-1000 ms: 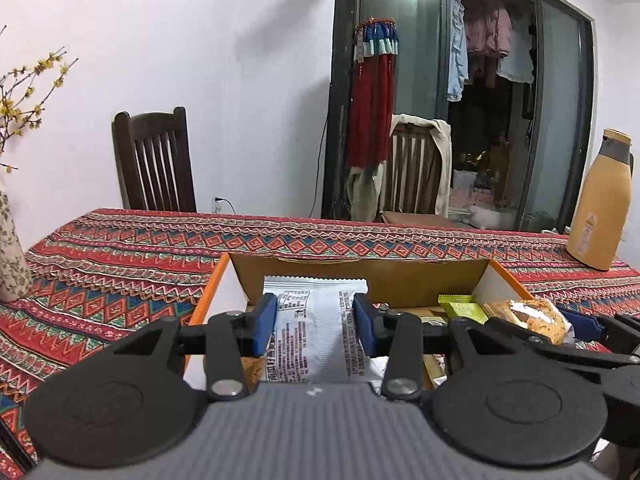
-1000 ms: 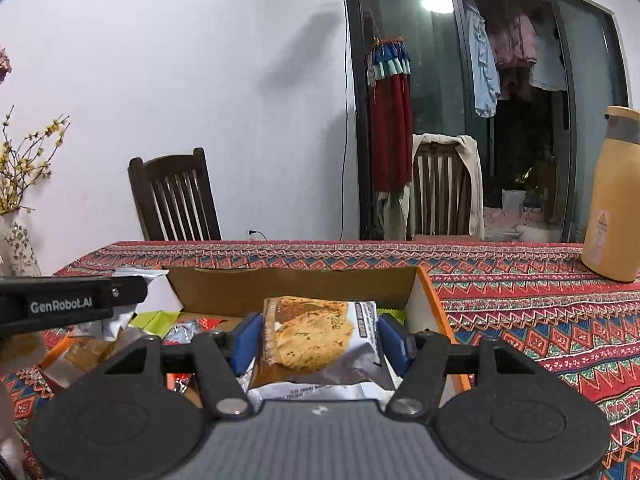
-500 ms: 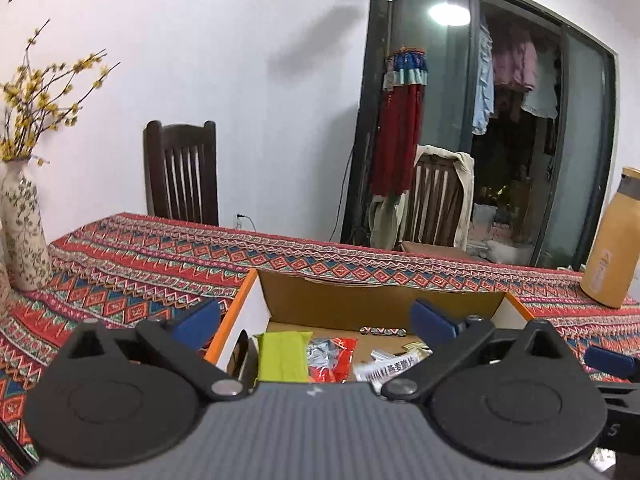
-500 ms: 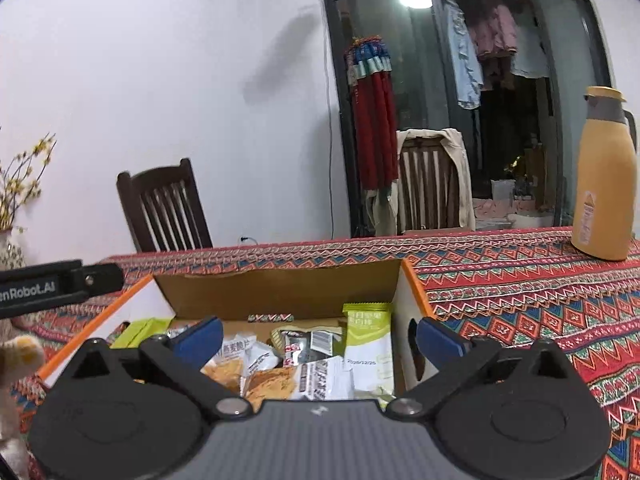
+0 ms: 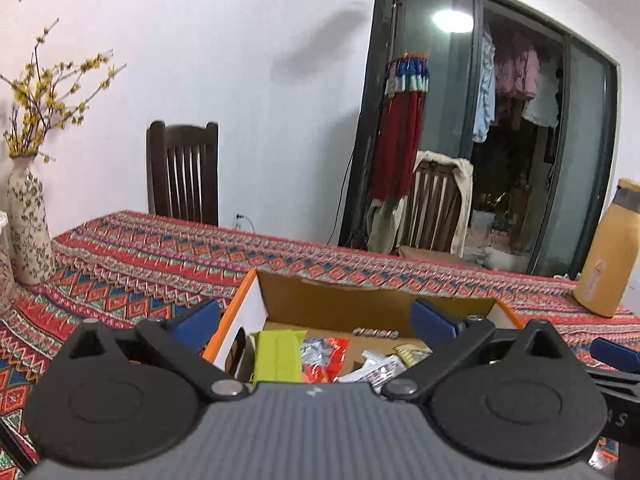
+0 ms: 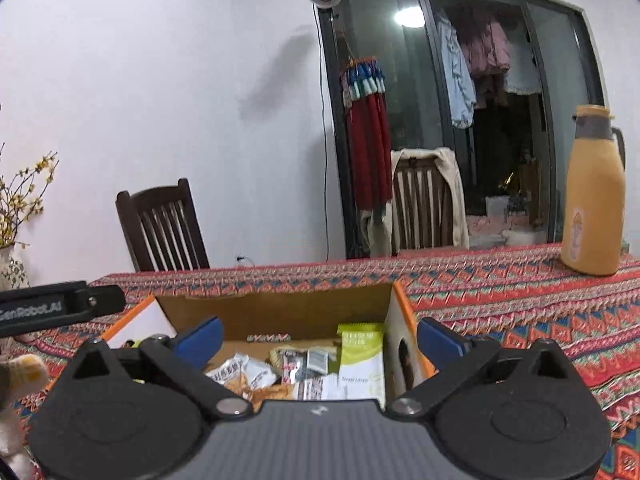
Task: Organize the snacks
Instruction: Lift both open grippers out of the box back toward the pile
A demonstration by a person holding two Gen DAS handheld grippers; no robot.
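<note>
A long table (image 5: 168,264) under a red patterned cloth fills the room's middle, with two dark wooden chairs (image 5: 183,172) behind it. On it sits an open cardboard box (image 6: 280,312) with orange edges, and a tall yellow thermos (image 6: 592,200) stands well apart to the right; a flowered vase (image 5: 28,220) stands at the far left. Both tools hang over the near side of the box. The left gripper (image 5: 316,322) is spread wide and holds nothing; the right gripper (image 6: 320,336) is likewise wide open and empty. Inside the box lie the snacks (image 6: 280,372): a pale green packet (image 6: 360,356) upright against the right wall, a lime packet (image 5: 278,356) near the left wall.
</note>
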